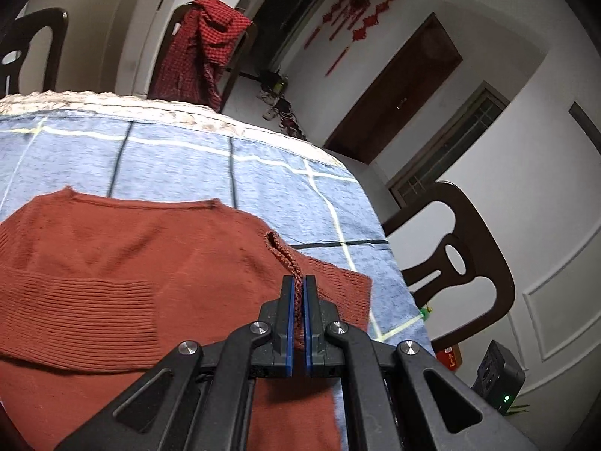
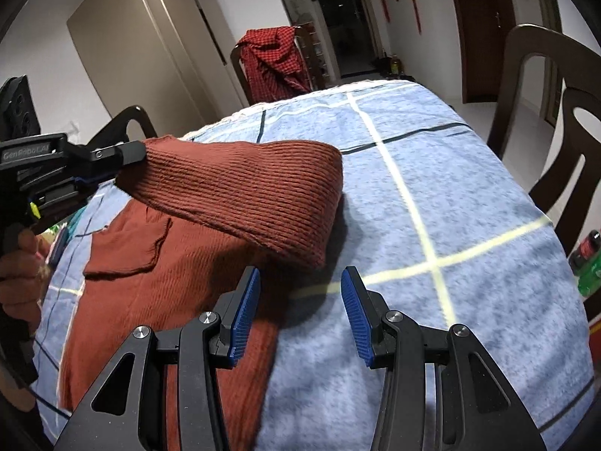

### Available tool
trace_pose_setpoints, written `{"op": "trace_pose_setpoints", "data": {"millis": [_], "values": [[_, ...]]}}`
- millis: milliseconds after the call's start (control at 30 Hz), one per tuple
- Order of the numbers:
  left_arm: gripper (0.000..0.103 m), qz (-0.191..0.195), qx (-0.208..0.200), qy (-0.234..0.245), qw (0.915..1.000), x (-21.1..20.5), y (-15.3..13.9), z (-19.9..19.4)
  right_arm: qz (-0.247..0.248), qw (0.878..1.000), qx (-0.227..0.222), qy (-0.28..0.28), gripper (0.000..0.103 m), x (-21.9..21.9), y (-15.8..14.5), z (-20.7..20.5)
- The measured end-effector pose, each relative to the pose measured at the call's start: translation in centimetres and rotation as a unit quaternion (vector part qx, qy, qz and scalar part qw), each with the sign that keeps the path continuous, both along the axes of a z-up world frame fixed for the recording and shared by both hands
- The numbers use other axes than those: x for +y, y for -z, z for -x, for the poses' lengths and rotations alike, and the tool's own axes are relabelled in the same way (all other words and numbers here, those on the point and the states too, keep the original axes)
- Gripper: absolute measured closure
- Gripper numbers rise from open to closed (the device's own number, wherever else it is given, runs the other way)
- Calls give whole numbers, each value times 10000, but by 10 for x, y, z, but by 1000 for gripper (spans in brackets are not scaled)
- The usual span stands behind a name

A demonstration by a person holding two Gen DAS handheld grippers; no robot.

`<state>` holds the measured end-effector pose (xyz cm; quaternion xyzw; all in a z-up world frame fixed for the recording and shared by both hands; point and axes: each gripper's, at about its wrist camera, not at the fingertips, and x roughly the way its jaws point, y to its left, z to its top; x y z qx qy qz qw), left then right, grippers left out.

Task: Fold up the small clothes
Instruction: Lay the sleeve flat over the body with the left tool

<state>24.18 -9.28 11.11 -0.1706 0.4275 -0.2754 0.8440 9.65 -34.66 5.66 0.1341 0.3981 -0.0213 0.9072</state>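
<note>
A rust-red knitted sweater [image 1: 131, 263] lies on the blue checked tablecloth [image 1: 225, 173]. My left gripper [image 1: 299, 285] is shut on the sweater's ribbed hem edge and holds it lifted. In the right wrist view the left gripper [image 2: 127, 158] holds the ribbed hem [image 2: 248, 195] raised over the sweater's body [image 2: 161, 300], with the lifted part hanging above the tablecloth [image 2: 469, 263]. My right gripper [image 2: 300, 282] is open and empty, just in front of the lifted hem, its left finger over the sweater's edge.
Dark wooden chairs stand around the table [image 1: 458, 255] [image 2: 556, 112]. A red checked shirt [image 1: 203, 49] hangs over the far chair, and also shows in the right wrist view [image 2: 274, 60]. A green bottle [image 2: 586, 263] stands beyond the table's right edge.
</note>
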Motion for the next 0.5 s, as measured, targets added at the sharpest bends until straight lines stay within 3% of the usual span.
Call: {"op": "trace_pose_setpoints", "data": {"millis": [500], "values": [[98, -109, 200, -516, 9984, 69, 42, -12, 128, 9997, 196, -92, 57, 29, 7, -22]]}}
